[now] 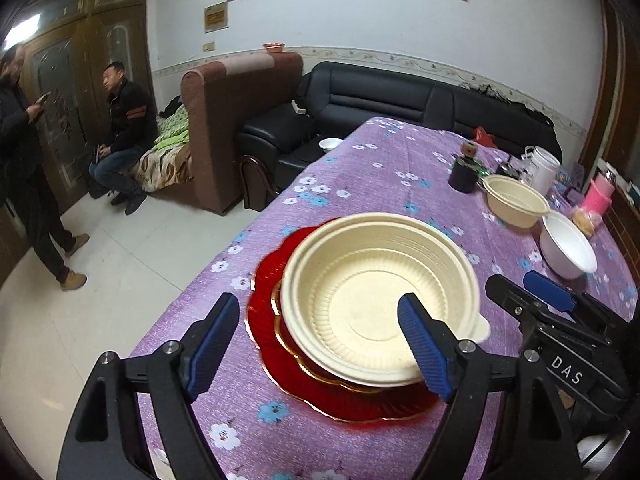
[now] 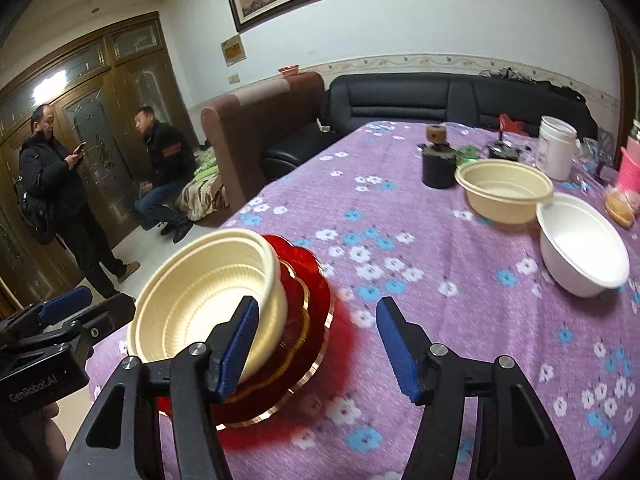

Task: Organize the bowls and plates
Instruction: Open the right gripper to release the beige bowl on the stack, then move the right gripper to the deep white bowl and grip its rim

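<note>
Left wrist view, and the left gripper [image 1: 320,340] has its jaws spread wide, pads clear of everything, the cream bowl [image 1: 380,300] sitting between and beyond them at lower centre of the frame! That bowl rests, empty, on the red plates [image 1: 280,364], a smaller gold-rimmed one nested on a bigger scalloped one, so a stack looks to be forming near the table's edge. Over on the right wrist view, the right gripper [image 2: 316,344] is parted too, gripping nothing, its left pad just in front of the bowl's wall. Upper right of that frame, a second cream bowl [image 2: 504,192] and a white bowl [image 2: 580,244] wait side by side on the purple tablecloth [image 2: 420,240], both empty, likely next for the stack!
</note>
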### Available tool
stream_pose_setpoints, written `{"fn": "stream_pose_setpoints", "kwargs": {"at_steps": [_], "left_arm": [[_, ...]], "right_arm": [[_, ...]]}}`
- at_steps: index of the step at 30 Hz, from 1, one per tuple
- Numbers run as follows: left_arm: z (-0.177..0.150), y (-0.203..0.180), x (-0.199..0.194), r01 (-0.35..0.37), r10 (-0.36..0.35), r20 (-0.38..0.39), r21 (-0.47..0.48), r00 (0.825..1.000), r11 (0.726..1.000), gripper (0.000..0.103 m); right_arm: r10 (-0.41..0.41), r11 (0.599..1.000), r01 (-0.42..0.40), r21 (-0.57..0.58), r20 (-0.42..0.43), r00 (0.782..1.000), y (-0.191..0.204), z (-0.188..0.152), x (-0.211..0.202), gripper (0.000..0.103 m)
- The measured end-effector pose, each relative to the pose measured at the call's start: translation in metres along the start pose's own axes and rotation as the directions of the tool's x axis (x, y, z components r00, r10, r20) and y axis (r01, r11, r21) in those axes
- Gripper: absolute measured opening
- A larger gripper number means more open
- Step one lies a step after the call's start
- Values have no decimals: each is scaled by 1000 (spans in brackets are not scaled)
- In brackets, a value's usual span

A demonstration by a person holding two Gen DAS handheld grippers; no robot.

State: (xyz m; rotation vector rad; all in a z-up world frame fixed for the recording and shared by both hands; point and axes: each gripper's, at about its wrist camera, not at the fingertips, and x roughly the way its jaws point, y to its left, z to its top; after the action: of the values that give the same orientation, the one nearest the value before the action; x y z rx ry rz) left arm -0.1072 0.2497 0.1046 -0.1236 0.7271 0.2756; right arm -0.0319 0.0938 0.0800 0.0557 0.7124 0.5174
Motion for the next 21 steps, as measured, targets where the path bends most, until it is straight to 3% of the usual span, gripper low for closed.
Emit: {"fn": "stream_pose_setpoints", "kwargs": {"at_steps": [15,21], "left_arm": [[-10,-53,-7,10,-8,-13,116,1000,993,82],[-12,-72,-13,94,-90,-36,128,995,987,82]], "right_arm": [[-33,996,31,84,21,999,-49,-14,-28,67],[-74,988,68,136,38,997,-83,-17,-42,67]]}}
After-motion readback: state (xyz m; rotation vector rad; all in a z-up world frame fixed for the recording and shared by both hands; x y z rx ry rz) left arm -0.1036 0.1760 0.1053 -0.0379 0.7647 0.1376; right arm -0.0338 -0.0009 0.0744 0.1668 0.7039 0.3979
